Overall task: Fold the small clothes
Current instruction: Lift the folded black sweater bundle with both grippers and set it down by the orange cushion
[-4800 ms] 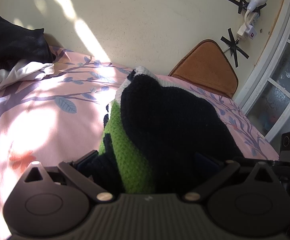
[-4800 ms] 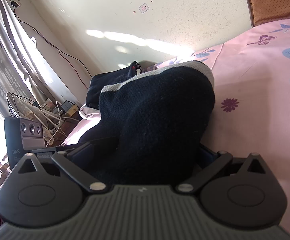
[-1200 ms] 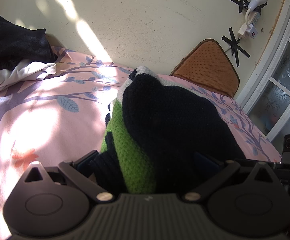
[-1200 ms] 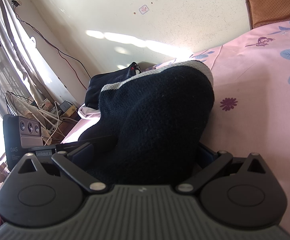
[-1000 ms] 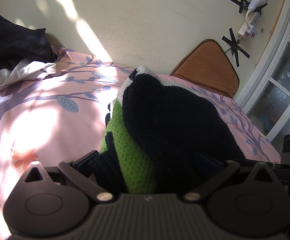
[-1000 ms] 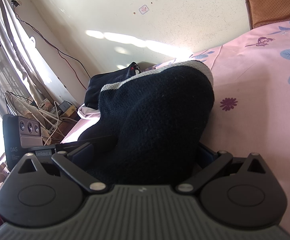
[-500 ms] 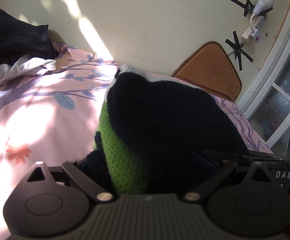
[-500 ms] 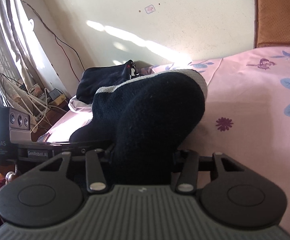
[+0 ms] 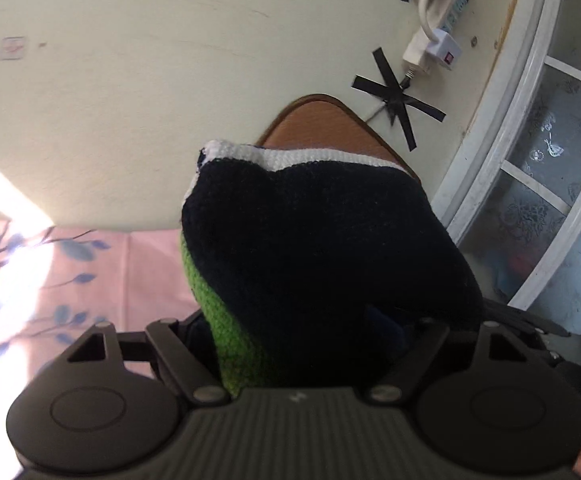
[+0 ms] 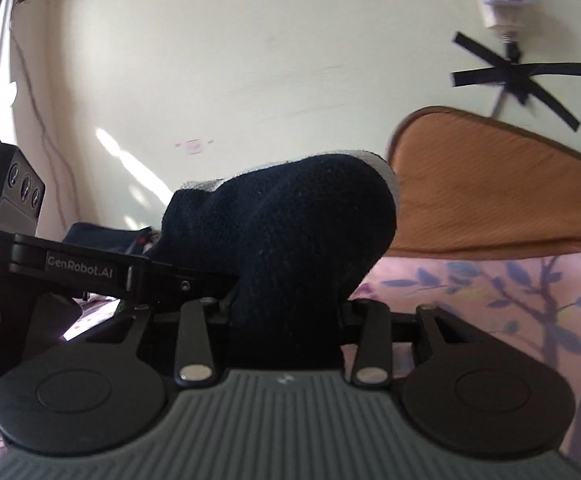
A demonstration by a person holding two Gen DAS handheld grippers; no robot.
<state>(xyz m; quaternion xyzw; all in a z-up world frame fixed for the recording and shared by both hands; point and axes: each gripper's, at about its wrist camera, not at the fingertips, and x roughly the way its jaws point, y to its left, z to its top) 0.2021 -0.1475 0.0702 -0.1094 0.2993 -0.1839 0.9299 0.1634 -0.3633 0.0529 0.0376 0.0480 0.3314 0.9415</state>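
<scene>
above pink sheet (image 9: 90, 272), bunched navy knit garment (image 9: 322, 240), green-striped, white-edged.

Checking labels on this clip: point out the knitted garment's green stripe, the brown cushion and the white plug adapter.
green stripe (image 9: 226, 344): left wrist view, lower part of the stripe.
brown cushion (image 10: 490, 196): right wrist view, middle of its face.
white plug adapter (image 9: 430, 50): left wrist view, its body.

We're in a home bedroom, w/ a bed under a pink sheet printed w/ blue leaves & purple branches (image 10: 490, 280). An orange-brown padded cushion (image 10: 490, 192) leans on the cream painted wall (image 9: 150, 80) at the bed's far edge. A white plug adapter w/ cord (image 9: 430, 48) is stuck up w/ black tape crosses (image 9: 400, 98). White-framed door w/ frosted patterned glass panes (image 9: 550, 152) at right.
</scene>
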